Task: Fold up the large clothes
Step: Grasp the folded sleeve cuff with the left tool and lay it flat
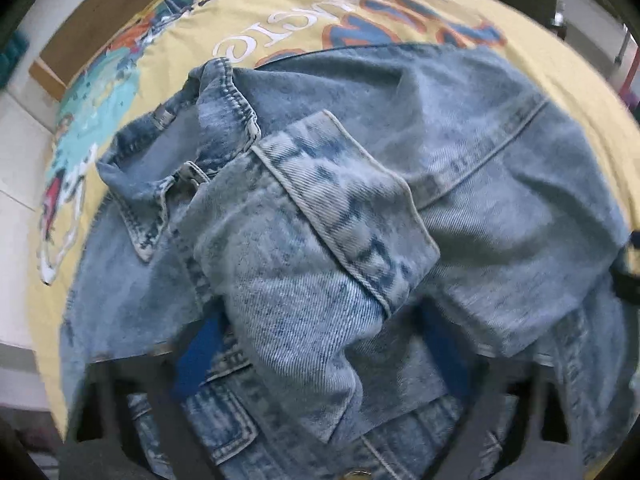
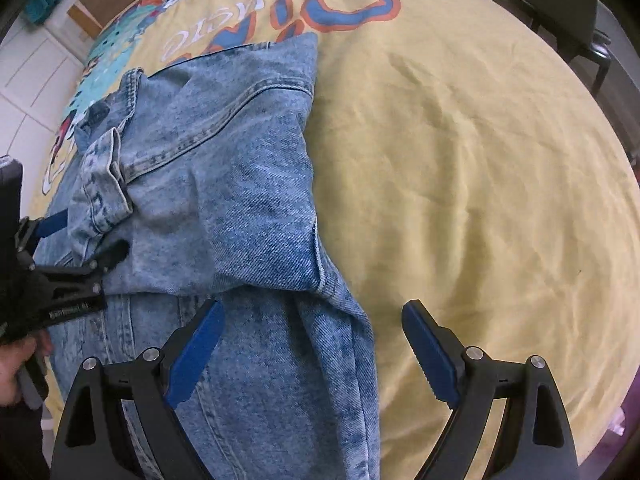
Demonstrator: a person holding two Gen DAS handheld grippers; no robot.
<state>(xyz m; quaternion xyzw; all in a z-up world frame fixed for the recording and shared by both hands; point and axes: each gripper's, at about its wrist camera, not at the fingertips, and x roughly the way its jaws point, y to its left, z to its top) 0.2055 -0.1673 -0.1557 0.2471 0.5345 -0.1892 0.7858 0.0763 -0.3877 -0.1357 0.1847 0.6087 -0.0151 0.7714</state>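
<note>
Jacket under your grippers
Your left gripper (image 2: 86,236) grasps the denim jacket's (image 2: 224,184) sleeve (image 1: 304,248); your right gripper (image 2: 312,344) hangs spread wide over its edge.

Denim jacket (image 2: 224,184) lying on bedspread (image 2: 460,160), occupying left part of right-wrist view; bare bedspread extending to its right. Sleeve cuff (image 1: 344,200) lying folded across jacket body, w/ collar (image 1: 224,92) sitting behind it, toward printed lettering (image 1: 248,40). Left gripper (image 2: 86,254) sitting at jacket's left edge, around sleeve. Right gripper (image 2: 312,344) hovering over jacket's near right edge, straddling it.
</note>
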